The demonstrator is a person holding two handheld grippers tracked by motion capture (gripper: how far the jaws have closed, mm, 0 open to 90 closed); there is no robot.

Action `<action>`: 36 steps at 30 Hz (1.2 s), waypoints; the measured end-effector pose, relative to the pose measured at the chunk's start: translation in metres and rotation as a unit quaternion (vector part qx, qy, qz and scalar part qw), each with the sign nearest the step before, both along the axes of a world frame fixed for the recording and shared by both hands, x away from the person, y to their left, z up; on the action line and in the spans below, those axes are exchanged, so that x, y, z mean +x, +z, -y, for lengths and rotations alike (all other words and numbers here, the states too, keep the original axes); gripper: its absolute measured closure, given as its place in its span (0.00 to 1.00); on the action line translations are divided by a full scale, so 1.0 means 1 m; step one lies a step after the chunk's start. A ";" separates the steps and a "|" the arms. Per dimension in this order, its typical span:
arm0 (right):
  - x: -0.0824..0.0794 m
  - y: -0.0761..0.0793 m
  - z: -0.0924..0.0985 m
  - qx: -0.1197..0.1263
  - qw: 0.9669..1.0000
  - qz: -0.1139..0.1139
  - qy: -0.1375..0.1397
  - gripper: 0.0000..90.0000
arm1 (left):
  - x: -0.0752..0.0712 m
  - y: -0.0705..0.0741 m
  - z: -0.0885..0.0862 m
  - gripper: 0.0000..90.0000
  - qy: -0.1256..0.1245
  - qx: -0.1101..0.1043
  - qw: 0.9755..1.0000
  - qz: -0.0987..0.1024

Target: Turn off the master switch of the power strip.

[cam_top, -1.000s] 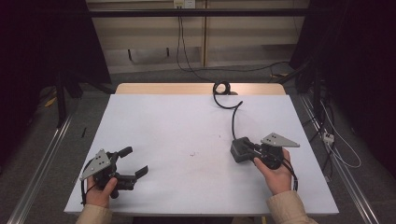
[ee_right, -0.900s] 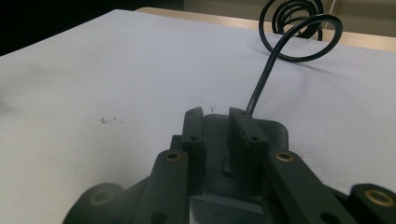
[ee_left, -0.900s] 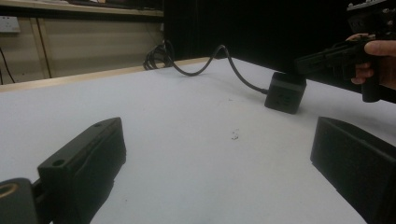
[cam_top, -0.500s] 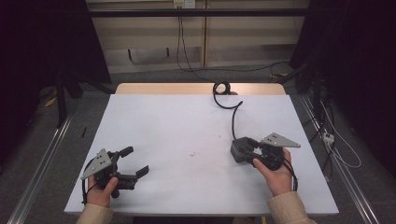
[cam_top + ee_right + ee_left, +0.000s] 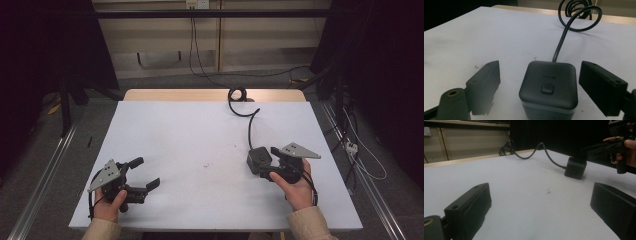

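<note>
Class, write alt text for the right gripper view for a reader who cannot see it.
A dark grey rounded cube with a top button stands untouched on the white table between the open right gripper, whose jaws have just been opening. Its black cable runs back to a coil.

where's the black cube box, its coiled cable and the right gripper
black cube box (image 5: 548, 85), right gripper view, on its top face by the button.
coiled cable (image 5: 237, 94), high view, on the coil at the table's far edge.
right gripper (image 5: 539, 87), right gripper view, midway between its open jaws.
</note>
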State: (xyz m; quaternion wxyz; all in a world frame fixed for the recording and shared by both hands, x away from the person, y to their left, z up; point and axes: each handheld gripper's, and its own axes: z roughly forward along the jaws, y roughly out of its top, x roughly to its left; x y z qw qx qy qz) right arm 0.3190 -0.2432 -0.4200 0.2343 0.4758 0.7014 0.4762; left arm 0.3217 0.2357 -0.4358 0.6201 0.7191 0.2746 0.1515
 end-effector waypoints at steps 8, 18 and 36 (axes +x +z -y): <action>-0.002 0.000 0.001 0.001 1.000 0.002 0.005 0.17 | 0.000 0.001 0.001 0.03 0.001 -0.002 1.000 0.001; -0.004 0.000 0.000 -0.003 1.000 0.008 0.015 0.16 | 0.000 0.001 0.000 0.03 0.002 -0.001 1.000 0.002; -0.013 0.002 0.006 -0.011 1.000 0.016 0.021 0.11 | -0.001 0.001 0.000 0.03 0.003 -0.002 1.000 -0.001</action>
